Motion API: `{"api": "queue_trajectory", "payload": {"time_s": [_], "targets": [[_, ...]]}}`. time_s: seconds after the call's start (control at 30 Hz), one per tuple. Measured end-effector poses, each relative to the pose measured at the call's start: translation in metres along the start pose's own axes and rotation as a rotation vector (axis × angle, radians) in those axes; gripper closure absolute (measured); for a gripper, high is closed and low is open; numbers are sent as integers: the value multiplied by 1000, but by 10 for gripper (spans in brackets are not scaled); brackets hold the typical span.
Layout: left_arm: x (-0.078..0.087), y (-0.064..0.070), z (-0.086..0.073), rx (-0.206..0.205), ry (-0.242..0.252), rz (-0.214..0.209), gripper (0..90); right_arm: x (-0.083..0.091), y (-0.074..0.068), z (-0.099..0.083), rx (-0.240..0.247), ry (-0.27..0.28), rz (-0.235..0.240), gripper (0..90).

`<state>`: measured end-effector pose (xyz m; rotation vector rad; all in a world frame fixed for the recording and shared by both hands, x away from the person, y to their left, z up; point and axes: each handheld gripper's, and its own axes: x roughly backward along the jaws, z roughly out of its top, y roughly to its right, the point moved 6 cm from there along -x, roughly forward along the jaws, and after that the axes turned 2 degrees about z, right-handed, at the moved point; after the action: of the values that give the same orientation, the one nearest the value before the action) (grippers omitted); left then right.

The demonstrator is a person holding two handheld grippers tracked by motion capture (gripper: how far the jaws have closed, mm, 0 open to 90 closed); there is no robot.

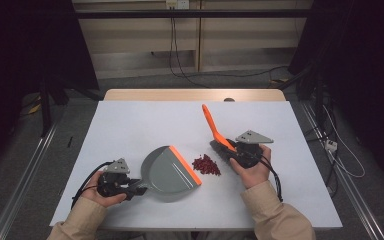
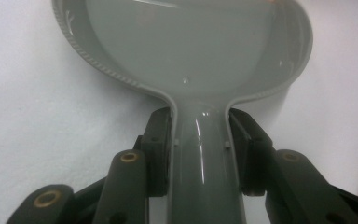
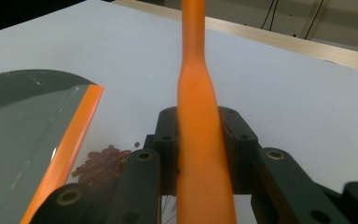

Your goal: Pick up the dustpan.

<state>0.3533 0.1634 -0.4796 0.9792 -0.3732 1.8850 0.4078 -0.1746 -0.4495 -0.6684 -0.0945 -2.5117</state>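
My left gripper (image 1: 136, 189) clamps the grey dustpan (image 1: 167, 172) by its handle, its orange lip resting on the white table (image 1: 130, 125); my right gripper (image 1: 231, 151) clamps the orange brush (image 1: 213, 126) just beside 1 pile of dark red beans (image 1: 206, 164).

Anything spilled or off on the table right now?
Yes: a loose pile of small red beans lies on the white table, between the orange lip of the grey dustpan and the brush. None are in the pan. Both hand-held grippers grip their tools squarely; nothing looks damaged.
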Motion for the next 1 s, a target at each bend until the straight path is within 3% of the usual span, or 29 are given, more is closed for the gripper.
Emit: {"api": "queue_trajectory", "payload": {"time_s": [0.07, 0.13, 0.17, 0.23, 0.27, 0.4, 0.6, 0.7, 0.83, 1.0], "targets": [[0, 2, 1, -3, -5, 25, 608, 0, 0, 0, 1, -2, 1, 712], [0, 3, 2, -25, -28, 75, 561, 0, 0, 0, 1, -4, 1, 712], [-1, 6, 3, -28, -39, 61, 542, 0, 0, 0, -1, -4, 1, 713], [-3, 7, 4, -44, -57, 115, 531, 0, 0, 0, 0, -3, 1, 712], [-4, 7, 4, -48, -59, 123, 508, 0, 0, 0, -1, -3, 1, 712], [-8, 10, 7, -88, -72, 133, 596, 0, -1, 0, 2, -4, -2, 712], [-6, 10, 9, -80, -78, 100, 630, -2, 0, 0, 9, -6, -22, 712], [-8, 16, 9, -96, -72, 48, 631, -4, -1, -2, 20, -15, -37, 713], [-13, 22, 13, -106, -58, 29, 631, -9, -2, -1, 30, -10, -57, 712], [-16, 23, 16, -143, -76, 11, 631, -17, -6, -3, 45, -23, -59, 712]]}}
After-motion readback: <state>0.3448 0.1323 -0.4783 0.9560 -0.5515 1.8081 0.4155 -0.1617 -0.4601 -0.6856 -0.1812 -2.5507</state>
